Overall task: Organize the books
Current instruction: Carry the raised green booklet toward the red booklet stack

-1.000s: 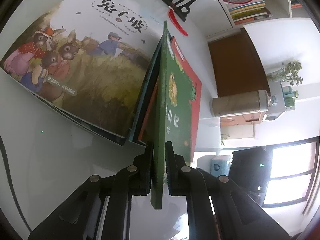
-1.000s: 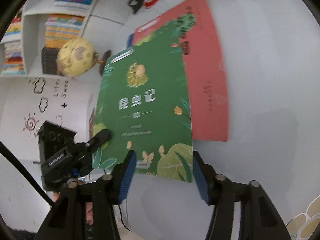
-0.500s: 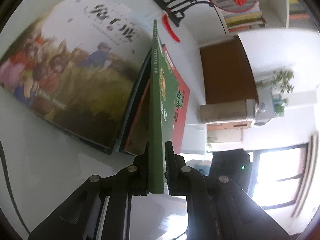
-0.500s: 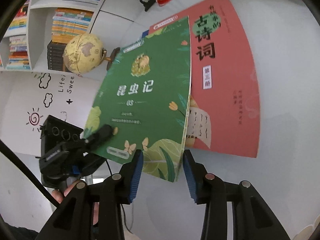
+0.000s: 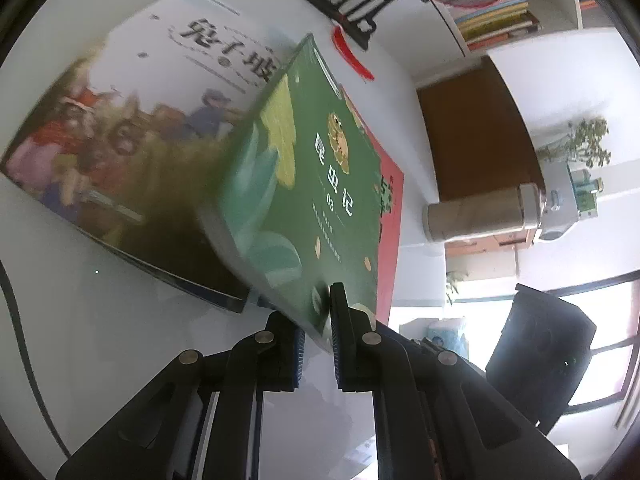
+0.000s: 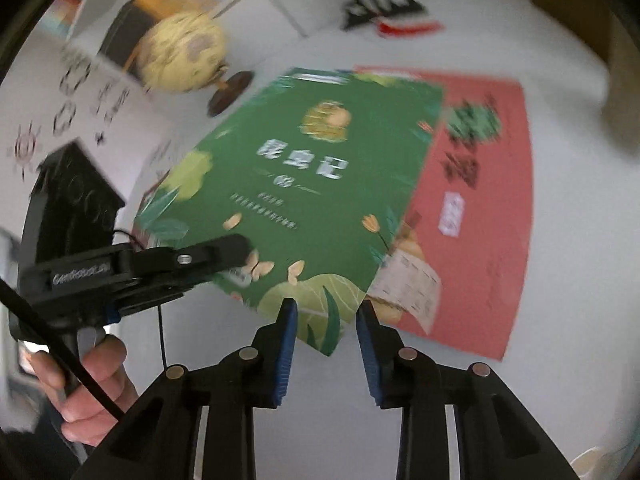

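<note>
Green paperback book [image 6: 308, 196] hangs tilted above the salmon-red book [image 6: 476, 216] on the white table [image 6: 560, 320], long axis running from lower centre to upper centre of the right wrist view. Left gripper [image 5: 318, 336] is clamped on its lower left edge (pads tight on the cover). Right gripper [image 6: 326, 344] has just been closing; the book's lower corner sits between its jaws, pads not yet touching.

rabbit book [image 5: 132, 152] blurred, red book [image 6: 476, 208] title unreadable
</note>
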The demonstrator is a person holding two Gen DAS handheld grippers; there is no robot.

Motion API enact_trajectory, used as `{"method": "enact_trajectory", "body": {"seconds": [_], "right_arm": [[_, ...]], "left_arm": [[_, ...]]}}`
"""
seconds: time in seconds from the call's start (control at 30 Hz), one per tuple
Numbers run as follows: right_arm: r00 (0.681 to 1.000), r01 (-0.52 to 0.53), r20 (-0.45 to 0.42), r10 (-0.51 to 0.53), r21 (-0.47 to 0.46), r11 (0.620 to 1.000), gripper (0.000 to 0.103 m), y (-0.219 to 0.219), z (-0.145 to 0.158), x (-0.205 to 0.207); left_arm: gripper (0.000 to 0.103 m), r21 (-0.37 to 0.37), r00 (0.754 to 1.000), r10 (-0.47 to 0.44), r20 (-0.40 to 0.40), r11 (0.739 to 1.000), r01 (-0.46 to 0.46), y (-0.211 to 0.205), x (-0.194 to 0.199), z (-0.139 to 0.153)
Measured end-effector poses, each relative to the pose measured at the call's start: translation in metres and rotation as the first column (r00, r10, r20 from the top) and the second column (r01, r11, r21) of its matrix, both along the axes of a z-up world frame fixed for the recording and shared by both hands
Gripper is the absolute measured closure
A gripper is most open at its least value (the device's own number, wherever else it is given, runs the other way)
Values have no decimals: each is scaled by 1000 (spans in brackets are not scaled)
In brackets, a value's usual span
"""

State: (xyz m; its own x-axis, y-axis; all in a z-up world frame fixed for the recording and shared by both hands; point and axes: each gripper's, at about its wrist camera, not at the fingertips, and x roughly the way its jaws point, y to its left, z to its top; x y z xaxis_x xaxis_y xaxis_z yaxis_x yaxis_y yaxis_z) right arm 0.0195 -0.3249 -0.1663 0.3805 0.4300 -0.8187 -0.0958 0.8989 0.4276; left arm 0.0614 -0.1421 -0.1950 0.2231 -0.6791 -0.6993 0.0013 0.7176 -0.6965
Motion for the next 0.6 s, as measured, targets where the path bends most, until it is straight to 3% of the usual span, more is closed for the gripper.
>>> {"method": "enact_trajectory", "body": {"seconds": [0.1, 0.2, 0.33, 0.37, 0.43, 0.6], "right_arm": [[999, -49, 6, 49, -8, 999, 72, 14, 6, 4], [997, -59, -39, 62, 80, 995, 72, 18, 1, 11], [985, -3, -168, 47, 256, 967, 66, 15, -20, 20], [980, 33, -197, 32, 319, 947, 63, 9, -27, 18], [971, 124, -240, -20, 428, 895, 49, -5, -40, 18], [951, 252, -300, -72, 618, 745, 49, -27, -62, 21]], "left_arm": [[95, -23, 999, 32, -6, 999, -32, 17, 1, 2], [95, -45, 998, 59, -24, 997, -60, 32, 4, -1], [95, -62, 997, 68, -35, 996, -70, 36, 8, -4], [95, -78, 997, 66, -39, 995, -69, 36, 9, -4], [95, -109, 997, 61, -44, 992, -66, 34, 9, -2], [95, -126, 998, 46, -43, 991, -51, 26, 11, 2]]}}
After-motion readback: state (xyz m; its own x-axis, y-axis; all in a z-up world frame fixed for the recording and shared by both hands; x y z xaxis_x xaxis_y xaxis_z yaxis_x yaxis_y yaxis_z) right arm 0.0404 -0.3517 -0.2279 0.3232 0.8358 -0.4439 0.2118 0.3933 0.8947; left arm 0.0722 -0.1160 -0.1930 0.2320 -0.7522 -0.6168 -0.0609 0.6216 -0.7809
